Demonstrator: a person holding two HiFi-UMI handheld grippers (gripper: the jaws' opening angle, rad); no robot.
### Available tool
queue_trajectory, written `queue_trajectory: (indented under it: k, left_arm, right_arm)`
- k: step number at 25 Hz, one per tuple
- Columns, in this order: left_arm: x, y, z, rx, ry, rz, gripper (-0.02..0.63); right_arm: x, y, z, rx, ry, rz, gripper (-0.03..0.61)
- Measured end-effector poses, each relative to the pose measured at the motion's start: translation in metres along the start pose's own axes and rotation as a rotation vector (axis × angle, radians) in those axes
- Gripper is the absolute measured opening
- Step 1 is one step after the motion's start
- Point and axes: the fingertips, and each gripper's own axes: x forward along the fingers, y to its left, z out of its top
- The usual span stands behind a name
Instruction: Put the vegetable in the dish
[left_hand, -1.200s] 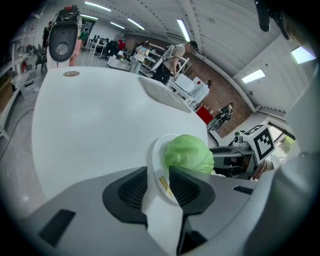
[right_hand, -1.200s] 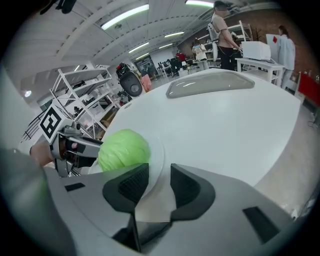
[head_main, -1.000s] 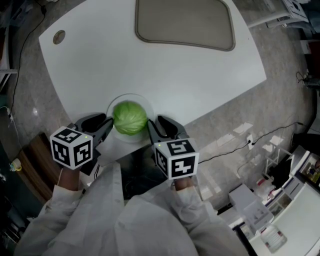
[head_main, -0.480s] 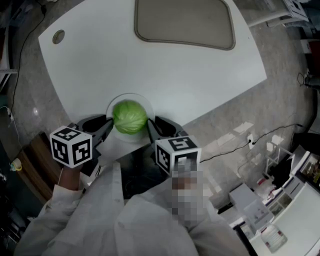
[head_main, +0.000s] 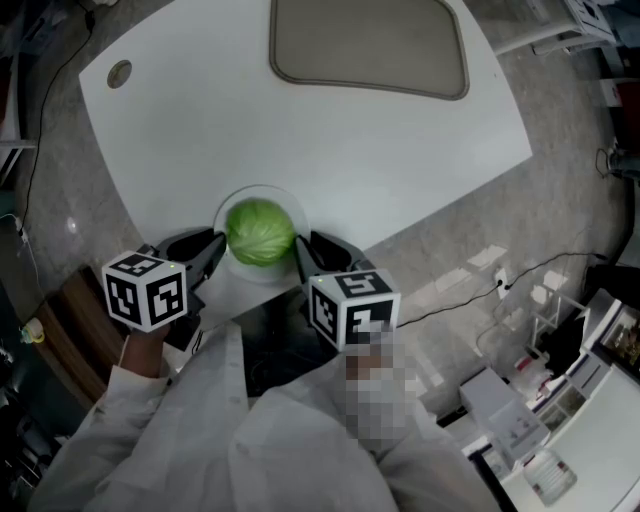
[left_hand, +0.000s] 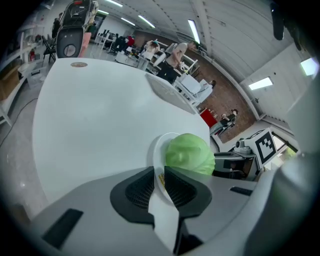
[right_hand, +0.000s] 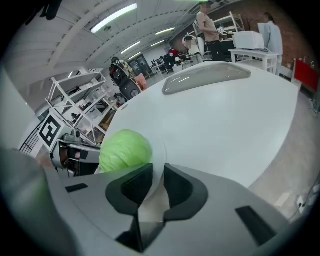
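Observation:
A round green cabbage (head_main: 260, 233) sits in a white dish (head_main: 240, 199) at the near edge of the white table (head_main: 300, 130). My left gripper (head_main: 210, 250) grips the dish's left rim and my right gripper (head_main: 305, 255) its right rim. In the left gripper view the thin rim (left_hand: 159, 150) runs between the dark pads (left_hand: 140, 187), with the cabbage (left_hand: 190, 154) just beyond. The right gripper view shows the rim (right_hand: 160, 155) pinched between the pads (right_hand: 177, 187), beside the cabbage (right_hand: 125, 150). Both grippers' jaws have just been closing onto the rim.
A grey mat (head_main: 370, 45) lies at the table's far side, and a small round cap (head_main: 118, 72) sits in the far left corner. Cables cross the floor (head_main: 520, 270) to the right, near shelves and boxes (head_main: 560, 400). White sleeves (head_main: 250, 440) fill the bottom of the head view.
Both grippers' jaws have narrowed onto the dish's rim and their marker cubes have rolled slightly. The dish and cabbage have stayed in place.

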Motion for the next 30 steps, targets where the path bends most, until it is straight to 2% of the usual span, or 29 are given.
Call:
queue_trajectory:
  k: [13,30]
  left_arm:
    - [-0.001,-0.005,-0.007,0.059,0.077,0.043,0.067]
    - [-0.008,-0.008,-0.011,0.066,0.123,0.040,0.055]
  right_arm:
    - [-0.006,-0.003,0.001,0.010,0.012,-0.029,0.066]
    - [-0.013,0.002,0.004,-0.009,0.039,-0.062,0.060]
